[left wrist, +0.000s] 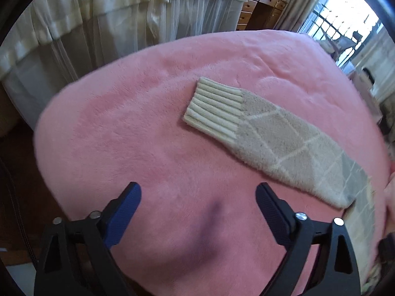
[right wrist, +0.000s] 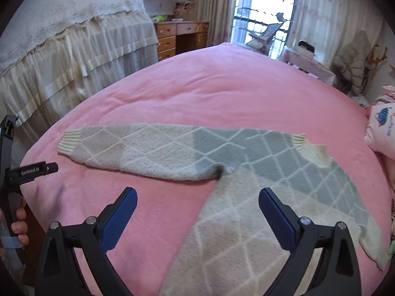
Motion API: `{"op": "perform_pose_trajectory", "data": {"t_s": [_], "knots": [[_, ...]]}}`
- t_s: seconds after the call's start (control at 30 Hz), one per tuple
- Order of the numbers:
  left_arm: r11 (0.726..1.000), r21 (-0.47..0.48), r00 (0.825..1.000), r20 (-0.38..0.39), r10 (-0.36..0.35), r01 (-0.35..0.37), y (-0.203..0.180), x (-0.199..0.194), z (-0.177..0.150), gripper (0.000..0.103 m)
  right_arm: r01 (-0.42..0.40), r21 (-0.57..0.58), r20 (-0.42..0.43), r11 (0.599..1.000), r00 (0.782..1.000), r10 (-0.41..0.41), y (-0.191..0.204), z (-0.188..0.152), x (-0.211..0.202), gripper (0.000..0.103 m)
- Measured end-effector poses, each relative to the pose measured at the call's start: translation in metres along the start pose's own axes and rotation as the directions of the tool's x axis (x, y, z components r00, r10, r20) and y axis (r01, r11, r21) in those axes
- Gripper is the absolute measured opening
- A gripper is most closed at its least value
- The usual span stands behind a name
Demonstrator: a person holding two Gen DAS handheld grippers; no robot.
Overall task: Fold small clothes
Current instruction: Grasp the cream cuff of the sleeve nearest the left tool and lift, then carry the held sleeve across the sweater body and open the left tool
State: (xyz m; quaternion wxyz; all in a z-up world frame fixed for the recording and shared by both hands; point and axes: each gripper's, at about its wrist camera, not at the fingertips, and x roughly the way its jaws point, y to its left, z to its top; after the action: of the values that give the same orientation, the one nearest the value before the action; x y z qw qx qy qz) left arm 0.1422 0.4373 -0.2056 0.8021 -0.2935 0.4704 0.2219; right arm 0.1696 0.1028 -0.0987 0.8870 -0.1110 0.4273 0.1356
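While your left gripper [left wrist: 198, 197] hung over the pink plush blanket [left wrist: 118, 128], its blue-padded jaws stood wide apart with nothing between them. Ahead of them and to the right lay one sleeve of the fuzzy beige-and-grey diamond-patterned sweater [left wrist: 291, 145], flat, its ribbed cream cuff [left wrist: 213, 107] pointing away to the left, well clear of the fingertips.

From the right wrist camera, your right gripper [right wrist: 197, 198] was likewise spread wide and empty, hovering over the sweater's body, whose edge ran between the jaws. The sleeve stretched out to the left beyond the tips, and the cream collar sat farther off to the right, near a pink printed pillow [right wrist: 381, 128].

You seemed to be at the start of the fold, garment laid out, nothing gripped. The next move probably called for your left gripper to reach forward-right and pinch the cuff, then carry the sleeve across the body.
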Motion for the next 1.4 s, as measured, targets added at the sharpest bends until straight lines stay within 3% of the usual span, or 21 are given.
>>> {"op": "perform_pose_trajectory", "data": {"t_s": [0.2, 0.47, 0.57, 0.6, 0.67, 0.7, 0.83, 1.0, 1.17, 1.4], "knots": [[0.984, -0.107, 0.988, -0.042, -0.149, 0.143, 0.007, 0.032, 0.015, 0.089, -0.071, -0.028, -0.060, 0.997, 0.996, 0.069, 0.030, 0.006, 0.049, 0.095], [0.979, -0.088, 0.982, -0.026, -0.186, 0.183, -0.014, 0.055, 0.026, 0.079, -0.099, -0.096, -0.091, 0.990, 0.992, 0.091, 0.047, 0.005, 0.088, 0.092], [0.973, -0.103, 0.978, -0.020, -0.208, 0.205, -0.021, 0.066, 0.035, 0.069, -0.094, -0.100, -0.095, 0.991, 0.992, 0.085, 0.042, 0.004, 0.094, 0.092], [0.971, -0.105, 0.976, -0.016, -0.216, 0.213, -0.024, 0.069, 0.037, 0.059, -0.091, -0.098, -0.097, 0.991, 0.992, 0.082, 0.039, 0.003, 0.096, 0.092], [0.967, -0.104, 0.972, -0.012, -0.235, 0.233, -0.028, 0.073, 0.039, 0.030, -0.089, -0.089, -0.103, 0.992, 0.992, 0.080, 0.034, 0.003, 0.100, 0.092], [0.961, -0.110, 0.966, -0.019, -0.259, 0.255, -0.029, 0.075, 0.040, 0.009, -0.087, -0.086, -0.104, 0.992, 0.992, 0.078, 0.032, 0.003, 0.101, 0.091], [0.943, -0.152, 0.955, 0.022, -0.295, 0.295, -0.028, 0.069, 0.041, 0.007, -0.086, -0.092, -0.109, 0.992, 0.991, 0.076, 0.030, 0.005, 0.104, 0.083], [0.949, -0.048, 0.946, 0.111, -0.306, 0.313, -0.060, 0.024, 0.043, 0.007, -0.068, -0.097, -0.105, 0.993, 0.993, 0.057, 0.031, 0.008, 0.103, 0.078], [0.926, 0.100, 0.916, 0.142, -0.374, 0.363, -0.117, -0.032, 0.040, 0.007, -0.067, -0.064, -0.151, 0.996, 0.987, 0.057, 0.019, 0.011, 0.111, 0.052], [0.862, 0.300, 0.886, 0.097, -0.454, 0.409, -0.224, -0.085, 0.022, 0.007, -0.066, 0.072, -0.135, 0.995, 0.988, 0.075, -0.041, 0.015, 0.091, 0.042]]}}
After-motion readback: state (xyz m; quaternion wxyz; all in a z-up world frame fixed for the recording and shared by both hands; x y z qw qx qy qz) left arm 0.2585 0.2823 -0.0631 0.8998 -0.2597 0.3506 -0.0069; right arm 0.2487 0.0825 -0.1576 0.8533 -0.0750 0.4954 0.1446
